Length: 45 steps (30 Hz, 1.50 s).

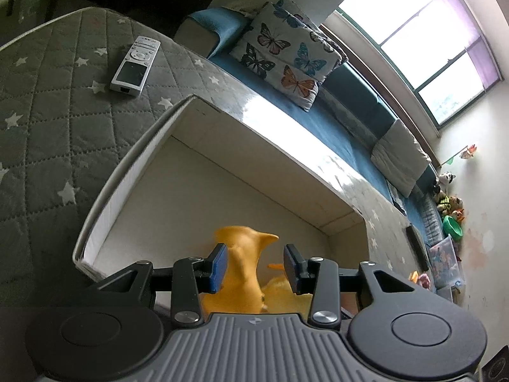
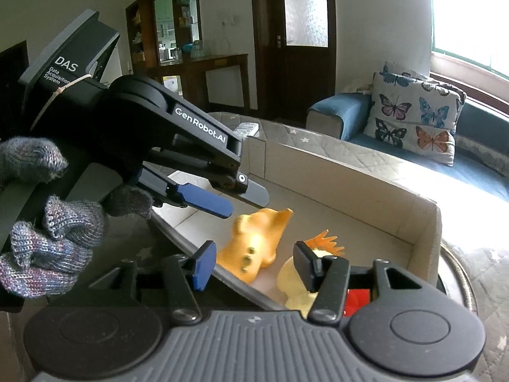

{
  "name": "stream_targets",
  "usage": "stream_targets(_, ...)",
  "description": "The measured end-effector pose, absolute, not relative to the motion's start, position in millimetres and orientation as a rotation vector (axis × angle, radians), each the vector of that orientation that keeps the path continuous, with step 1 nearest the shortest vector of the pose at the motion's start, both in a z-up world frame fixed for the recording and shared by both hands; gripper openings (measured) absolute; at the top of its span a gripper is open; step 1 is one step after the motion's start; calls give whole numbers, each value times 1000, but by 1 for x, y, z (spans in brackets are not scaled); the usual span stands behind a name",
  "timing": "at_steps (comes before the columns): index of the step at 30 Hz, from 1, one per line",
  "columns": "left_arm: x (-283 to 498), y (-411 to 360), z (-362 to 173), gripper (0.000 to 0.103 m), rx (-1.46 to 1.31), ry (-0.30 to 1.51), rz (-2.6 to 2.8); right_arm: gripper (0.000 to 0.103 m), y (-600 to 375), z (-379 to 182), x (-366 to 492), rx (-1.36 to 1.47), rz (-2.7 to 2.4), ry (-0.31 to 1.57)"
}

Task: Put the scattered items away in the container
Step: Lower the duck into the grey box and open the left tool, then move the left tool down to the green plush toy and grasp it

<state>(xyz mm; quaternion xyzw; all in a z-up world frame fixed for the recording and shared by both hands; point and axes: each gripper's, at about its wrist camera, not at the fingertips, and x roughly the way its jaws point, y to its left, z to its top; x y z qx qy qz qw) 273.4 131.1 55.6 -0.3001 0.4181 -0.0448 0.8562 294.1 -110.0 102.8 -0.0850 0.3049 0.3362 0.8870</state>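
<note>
An open box [image 1: 178,197] with white inner walls stands on a grey quilted cover with stars [image 1: 47,111]. An orange rubber toy [image 1: 241,254] lies inside the box, beside a yellow piece with an orange foot [image 2: 327,242]. In the left wrist view my left gripper [image 1: 256,269] straddles the toy; its right pad stands clear of it. The right wrist view shows the left gripper [image 2: 245,202] hovering above the toy [image 2: 257,242], open, held by a gloved hand [image 2: 47,248]. My right gripper [image 2: 254,267] is open over the box's near edge, nothing between its pads.
A silver remote control [image 1: 135,65] lies on the quilted cover left of the box. A blue sofa [image 1: 334,133] with a butterfly cushion [image 1: 283,54] runs behind. Toys are piled at the sofa's far end [image 1: 448,210]. Something red [image 2: 359,299] shows under my right gripper.
</note>
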Motion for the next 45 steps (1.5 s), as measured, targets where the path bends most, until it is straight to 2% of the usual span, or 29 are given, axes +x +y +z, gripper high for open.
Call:
stream_targets(8,245,118,65,41,-591,863,-94,62,-120,109,266,-186,693,600)
stream_targets(12,228,111,68,41,-574,853,-92,69,-125,109,248,-200,684,583)
stream_targets(25,167,89,74,41,-507,791,-68,76,-143,95,194,-190,643,557)
stream_targets(26,164,87,74,41,-505,788,-68,79,-145,95,191,-187,639,558)
stream_targets(35,137,72,63,41,-469,789,-68,84,-161,87,170,-150,603,568)
stream_targets(45,124,60,47,41,-431,817,-72,84,-175,68,163,-124,528,604)
